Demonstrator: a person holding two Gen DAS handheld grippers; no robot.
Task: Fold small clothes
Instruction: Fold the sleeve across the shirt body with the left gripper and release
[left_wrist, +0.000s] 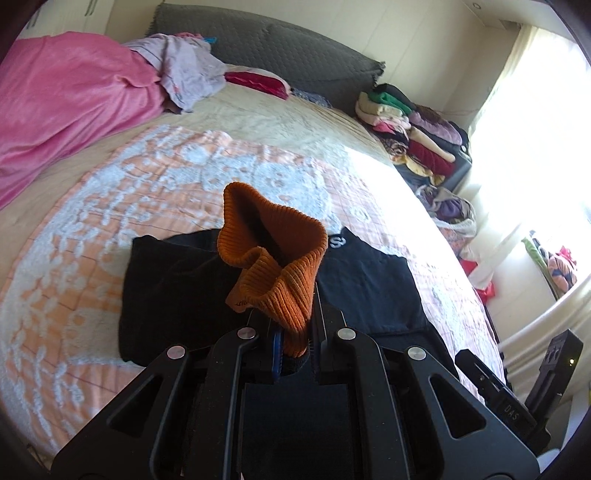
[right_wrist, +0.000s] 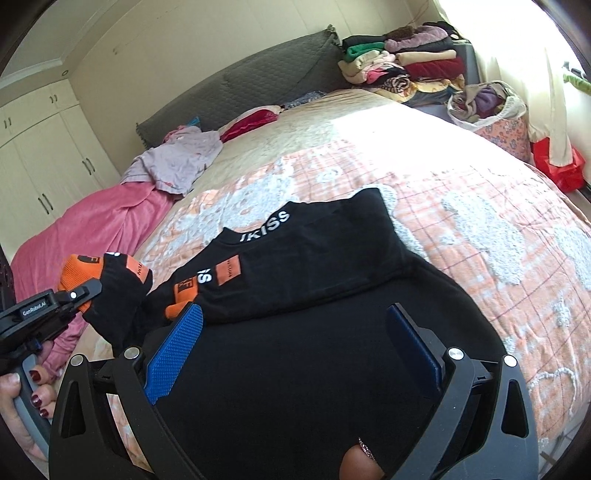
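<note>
- Bedroom scene: a wide bed (right_wrist: 480, 206) with a peach and white patterned cover fills both views, with a grey headboard (right_wrist: 258, 70) and white wardrobes (right_wrist: 40, 155) beyond it.
- Well ahead of both grippers, a pink blanket (left_wrist: 62, 107) and a lilac garment (left_wrist: 184, 70) lie near the headboard. Stacked folded clothes (right_wrist: 406, 62) sit past the far corner of the bed.
- Directly below and ahead of the right gripper (right_wrist: 295, 332) lies the task's thing, a black sweatshirt (right_wrist: 314, 258) spread on the cover. Its collar, with white lettering, points away from the gripper.
- 1 sleeve lies folded across the body, running from the collar area toward the right gripper's left finger. Its orange cuff ends just beside that blue pad (right_wrist: 177, 350).
- Its jaws stand wide apart, with nothing between the pads.
- The left gripper (left_wrist: 291, 325) is clamped shut on the other sleeve's orange ribbed cuff (left_wrist: 273, 251), which stands up out of its fingers.
- In the right wrist view that sleeve is lifted off to the left of the body, in the gripper held by a hand (right_wrist: 22, 402).
- Judgement: the left hand is the nearer to the unfolded sleeve, whose long axis runs from the cuff toward the shoulder. Carrying the cuff across the body, toward the right gripper, would lay it over the folded sleeve.
</note>
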